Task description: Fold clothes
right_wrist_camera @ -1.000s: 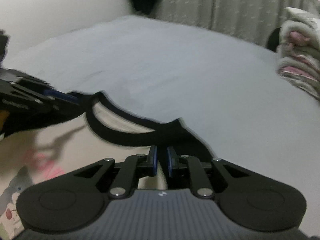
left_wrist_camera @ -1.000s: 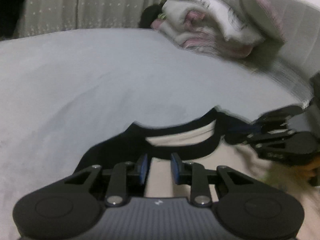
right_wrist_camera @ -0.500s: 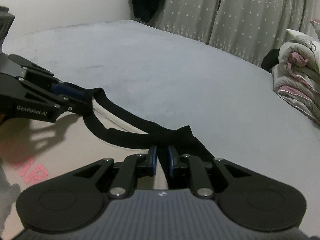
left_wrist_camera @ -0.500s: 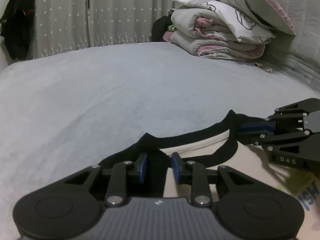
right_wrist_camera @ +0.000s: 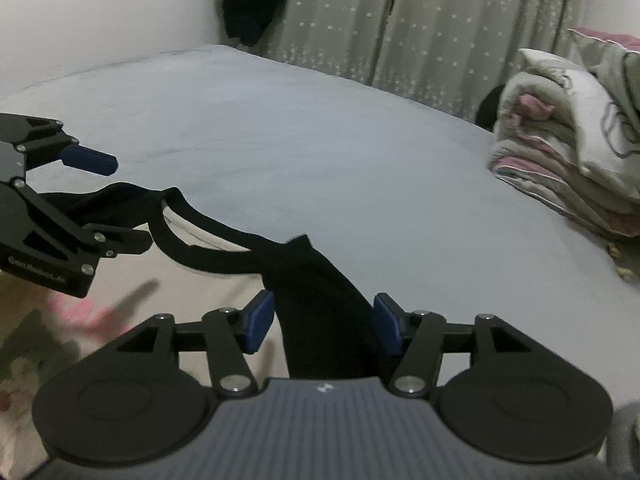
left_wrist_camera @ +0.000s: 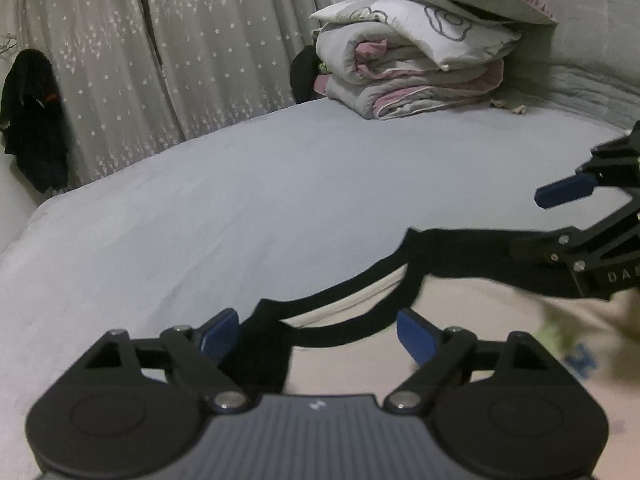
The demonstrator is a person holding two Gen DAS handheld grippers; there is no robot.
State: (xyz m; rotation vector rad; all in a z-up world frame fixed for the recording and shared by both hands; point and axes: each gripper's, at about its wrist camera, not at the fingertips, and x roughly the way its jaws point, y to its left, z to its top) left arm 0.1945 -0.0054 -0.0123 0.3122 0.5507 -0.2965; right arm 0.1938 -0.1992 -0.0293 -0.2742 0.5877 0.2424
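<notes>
A cream T-shirt [left_wrist_camera: 460, 340] with a black collar [left_wrist_camera: 360, 288] and black sleeves lies flat on the grey bed [left_wrist_camera: 240, 200]. My left gripper [left_wrist_camera: 318, 334] hovers over its left shoulder. Its jaws are opening, and black fabric lies loose between them without being pressed. My right gripper [right_wrist_camera: 323, 322] stands over the other shoulder, jaws also opening, with the black sleeve [right_wrist_camera: 320, 300] between the blue pads [right_wrist_camera: 260, 320]. Each gripper shows in the other's view, the right gripper [left_wrist_camera: 548, 220] and the left gripper [right_wrist_camera: 116, 200], both parted above the collar [right_wrist_camera: 208, 248].
A folded quilt with a pillow on top [left_wrist_camera: 420, 68] sits at the bed's far end, in front of a grey headboard [left_wrist_camera: 592, 60]. Star-print curtains [left_wrist_camera: 180, 60] hang behind the bed. A dark garment [left_wrist_camera: 32, 120] hangs at the wall corner.
Both grippers, which were shut on the shirt's black shoulders, have spread their jaws and let the fabric go. Both have lifted and pulled back a little; the shirt rests on the bed.
</notes>
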